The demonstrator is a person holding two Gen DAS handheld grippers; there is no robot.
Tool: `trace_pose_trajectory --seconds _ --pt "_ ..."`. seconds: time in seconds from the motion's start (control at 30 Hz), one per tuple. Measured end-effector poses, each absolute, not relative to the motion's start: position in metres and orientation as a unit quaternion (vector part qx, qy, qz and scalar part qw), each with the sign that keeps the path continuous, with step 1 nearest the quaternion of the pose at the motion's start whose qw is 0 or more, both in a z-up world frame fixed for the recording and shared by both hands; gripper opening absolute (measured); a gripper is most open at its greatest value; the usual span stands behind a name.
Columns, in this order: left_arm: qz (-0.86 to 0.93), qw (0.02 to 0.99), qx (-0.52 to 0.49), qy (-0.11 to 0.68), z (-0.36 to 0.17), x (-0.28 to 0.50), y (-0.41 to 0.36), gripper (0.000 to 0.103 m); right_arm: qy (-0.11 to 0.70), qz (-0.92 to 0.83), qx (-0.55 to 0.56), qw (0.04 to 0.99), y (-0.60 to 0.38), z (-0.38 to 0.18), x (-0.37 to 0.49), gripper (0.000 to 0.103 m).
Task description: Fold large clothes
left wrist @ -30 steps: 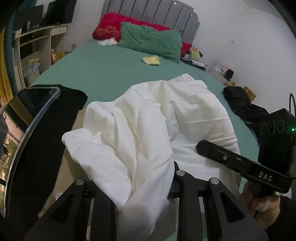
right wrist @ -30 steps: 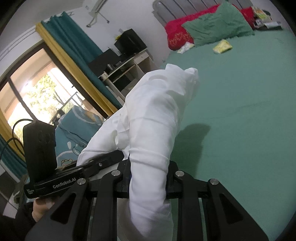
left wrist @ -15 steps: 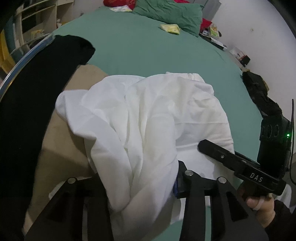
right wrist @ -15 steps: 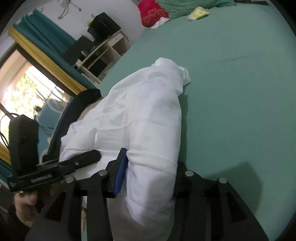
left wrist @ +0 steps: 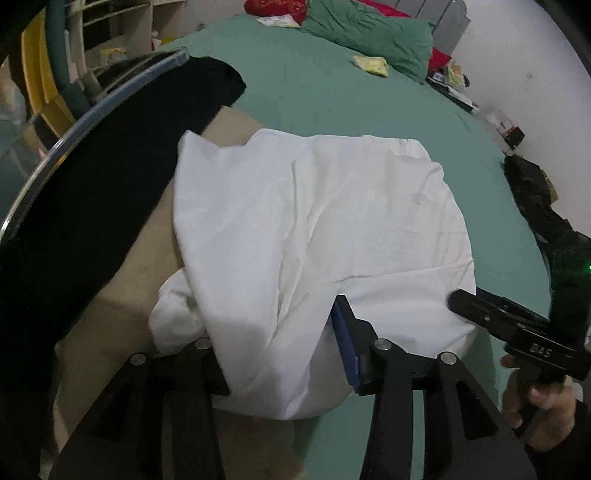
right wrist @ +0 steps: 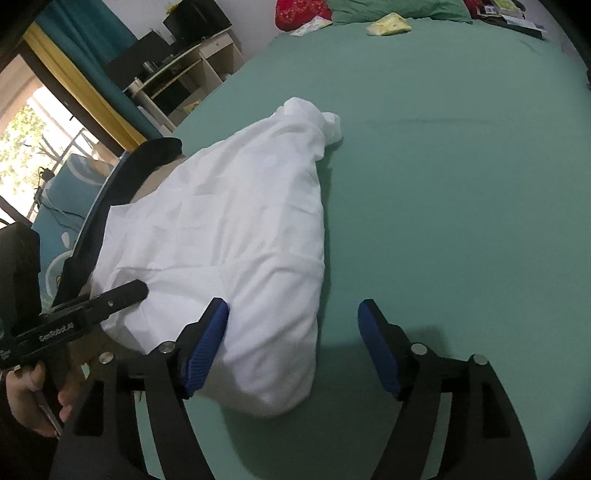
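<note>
A white garment lies bunched on the green bed, its left side resting on a tan cloth. My left gripper is at the garment's near edge with its jaws opening. White fabric still drapes between them and covers the left finger, while the blue right pad shows bare. In the right wrist view the garment sits between the opening jaws of my right gripper. It touches the left pad, and the right pad stands well apart from it.
A black cloth lies left of the tan one, along a curved rail. Green pillow, red pillow and a yellow item are at the bed's head. A dark bag sits off the right side, and shelves stand beyond the left.
Both grippers came down with the white garment, which now rests on the bed. Both pairs of jaws have spread; the right one no longer clamps the fabric.
</note>
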State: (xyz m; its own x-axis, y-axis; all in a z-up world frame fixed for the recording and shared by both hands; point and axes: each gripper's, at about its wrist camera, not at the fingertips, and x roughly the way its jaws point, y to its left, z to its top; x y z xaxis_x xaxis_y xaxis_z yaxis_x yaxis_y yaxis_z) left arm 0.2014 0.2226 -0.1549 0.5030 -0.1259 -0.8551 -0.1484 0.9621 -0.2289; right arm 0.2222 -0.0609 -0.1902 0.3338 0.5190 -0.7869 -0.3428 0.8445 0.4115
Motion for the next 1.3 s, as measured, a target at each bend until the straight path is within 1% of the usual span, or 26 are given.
trace_pose_trajectory --seconds 0.17,0.33,0.63,1.13,1.17,1.3 --pt "0.030 0.873 -0.134 0.468 -0.135 0.176 0.222 0.047 0.515 0.257 0.070 0.815 -0.076 -0.174 0.205 0.080" --pt "0.044 0.883 -0.122 0.451 -0.118 0.151 0.212 0.047 0.524 0.249 0.063 0.812 -0.099 -0.169 0.182 0.080" --pt "0.024 0.883 -0.121 0.453 -0.107 0.104 0.170 0.047 0.533 0.233 0.071 0.810 -0.133 -0.160 0.144 0.080" --pt "-0.009 0.893 -0.118 0.434 -0.072 0.050 0.091 0.047 0.514 0.206 0.082 0.828 -0.211 -0.131 0.090 0.080" --pt "-0.010 0.895 -0.117 0.430 -0.067 0.048 0.085 0.047 0.512 0.205 0.081 0.830 -0.215 -0.129 0.088 0.081" --pt "-0.015 0.907 -0.103 0.408 -0.048 0.041 0.064 0.047 0.497 0.197 0.074 0.842 -0.236 -0.115 0.078 0.091"
